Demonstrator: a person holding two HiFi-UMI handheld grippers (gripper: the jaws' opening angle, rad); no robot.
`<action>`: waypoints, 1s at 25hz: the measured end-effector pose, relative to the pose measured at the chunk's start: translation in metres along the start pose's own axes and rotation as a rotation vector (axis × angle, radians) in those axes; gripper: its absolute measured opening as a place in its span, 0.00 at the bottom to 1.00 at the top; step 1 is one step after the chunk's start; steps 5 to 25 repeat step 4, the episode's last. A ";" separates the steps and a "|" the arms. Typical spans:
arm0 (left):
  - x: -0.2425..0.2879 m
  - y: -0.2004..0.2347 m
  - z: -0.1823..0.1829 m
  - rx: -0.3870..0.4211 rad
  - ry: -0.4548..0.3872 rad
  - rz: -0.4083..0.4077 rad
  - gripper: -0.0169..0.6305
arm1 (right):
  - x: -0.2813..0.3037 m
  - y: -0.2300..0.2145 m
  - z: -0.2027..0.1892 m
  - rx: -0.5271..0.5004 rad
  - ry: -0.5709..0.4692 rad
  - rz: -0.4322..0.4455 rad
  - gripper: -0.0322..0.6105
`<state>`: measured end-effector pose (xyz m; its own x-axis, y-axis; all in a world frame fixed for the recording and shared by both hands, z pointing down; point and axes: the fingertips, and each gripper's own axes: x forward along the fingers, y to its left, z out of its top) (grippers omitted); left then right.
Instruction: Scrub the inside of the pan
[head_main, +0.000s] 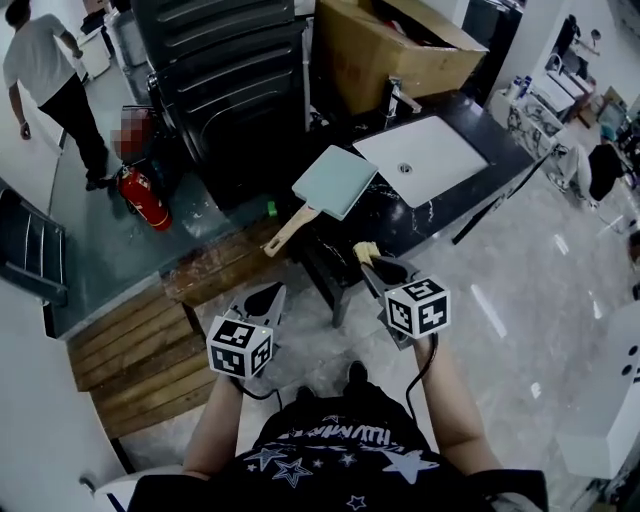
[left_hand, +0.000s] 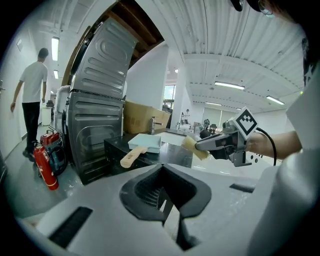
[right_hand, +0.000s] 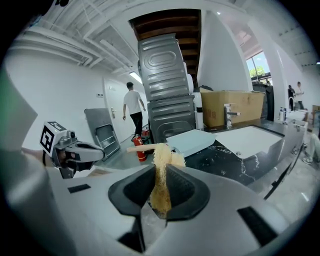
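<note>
Two tools were up in front of the person, both well short of the pan (head_main: 335, 182), so scrubbing had not begun. The right hand-held gripper (head_main: 383, 272) pinched a yellowish fibrous scrub pad (right_hand: 160, 167) upright between its jaws, with the frayed top standing clear above them. That probably left a free end to rub with. The left hand-held gripper (head_main: 262, 297) had its jaws pressed together on nothing, so it would need to spread before it could steady anything.

The square pale green pan lay flat at the near corner of the dark tabletop (head_main: 405, 228), just beside the white sink (head_main: 420, 158). Its wooden handle (head_main: 288, 231) stuck out past the edge toward the person, a handy place for the empty tool to take hold. Whether the pan's inside faced up could not be told.
</note>
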<state>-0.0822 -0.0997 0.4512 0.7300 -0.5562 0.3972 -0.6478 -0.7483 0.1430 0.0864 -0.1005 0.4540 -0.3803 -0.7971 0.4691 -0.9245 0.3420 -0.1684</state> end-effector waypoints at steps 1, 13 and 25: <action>-0.002 0.000 -0.002 -0.003 0.000 -0.004 0.04 | -0.001 0.002 -0.003 0.007 0.002 -0.003 0.16; -0.007 -0.001 -0.008 -0.007 0.003 -0.015 0.04 | -0.001 0.010 -0.011 0.026 0.004 -0.006 0.16; -0.007 -0.001 -0.008 -0.007 0.003 -0.015 0.04 | -0.001 0.010 -0.011 0.026 0.004 -0.006 0.16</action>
